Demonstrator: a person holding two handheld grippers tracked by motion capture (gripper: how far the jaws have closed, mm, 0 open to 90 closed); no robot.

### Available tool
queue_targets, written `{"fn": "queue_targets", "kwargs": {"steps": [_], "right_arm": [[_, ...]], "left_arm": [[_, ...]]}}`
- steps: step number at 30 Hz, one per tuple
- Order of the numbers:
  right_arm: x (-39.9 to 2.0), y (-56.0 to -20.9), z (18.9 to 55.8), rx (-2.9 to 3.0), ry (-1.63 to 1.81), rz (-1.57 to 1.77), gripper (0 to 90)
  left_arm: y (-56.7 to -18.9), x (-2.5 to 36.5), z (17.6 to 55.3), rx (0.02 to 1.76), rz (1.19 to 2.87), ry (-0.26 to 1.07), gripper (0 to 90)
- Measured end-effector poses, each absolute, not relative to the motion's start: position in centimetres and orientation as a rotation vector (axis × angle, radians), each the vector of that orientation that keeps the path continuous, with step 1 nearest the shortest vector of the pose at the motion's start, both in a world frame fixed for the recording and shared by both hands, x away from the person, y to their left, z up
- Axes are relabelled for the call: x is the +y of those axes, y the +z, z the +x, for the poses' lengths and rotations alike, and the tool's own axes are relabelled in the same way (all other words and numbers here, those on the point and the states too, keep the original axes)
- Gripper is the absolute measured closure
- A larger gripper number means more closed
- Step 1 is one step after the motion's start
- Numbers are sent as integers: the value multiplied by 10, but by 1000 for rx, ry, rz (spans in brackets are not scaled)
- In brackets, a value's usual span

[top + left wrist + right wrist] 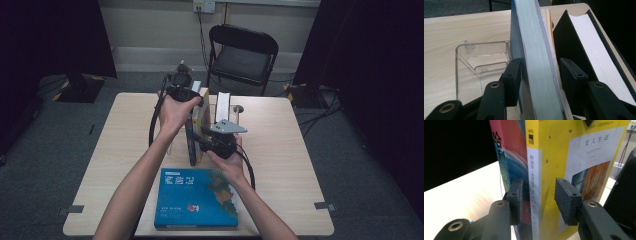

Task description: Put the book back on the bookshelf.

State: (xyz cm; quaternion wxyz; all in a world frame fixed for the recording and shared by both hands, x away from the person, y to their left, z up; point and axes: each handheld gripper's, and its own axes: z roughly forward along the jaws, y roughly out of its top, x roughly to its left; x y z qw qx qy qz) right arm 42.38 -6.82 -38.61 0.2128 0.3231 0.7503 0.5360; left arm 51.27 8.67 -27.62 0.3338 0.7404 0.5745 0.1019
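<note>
Both grippers (537,75) (537,200) clamp 2 books (196,125) (upright).

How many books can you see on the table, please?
4: a blue book lying flat at the near edge, and three upright mid-table: a blue-covered one, a yellow one against it, and a black-covered one beside them. More may be hidden.

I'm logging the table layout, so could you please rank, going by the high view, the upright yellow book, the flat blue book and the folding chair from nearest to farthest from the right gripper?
1. Yellow book: upright at the right gripper, between its jaws.
2. Blue book: flat at the table's near edge, beside the right forearm.
3. Folding chair: beyond the table's far edge.
</note>
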Motion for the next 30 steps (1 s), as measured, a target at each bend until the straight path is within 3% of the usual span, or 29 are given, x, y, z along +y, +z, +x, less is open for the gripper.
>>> {"fn": "queue_targets", "kwargs": {"steps": [8, 20, 30], "right_arm": [[-75, -382, 421, 2027, 1471, 943, 611], [-77, -382, 417, 2086, 1516, 875, 505], [-81, -378, 417, 2083, 1538, 858, 465]], "left_arm": [[-278, 88, 513, 1520, 1921, 260, 469], [-277, 88, 508, 1444, 1923, 279, 318], [-272, 93, 497, 1376, 1899, 325, 318]]}}
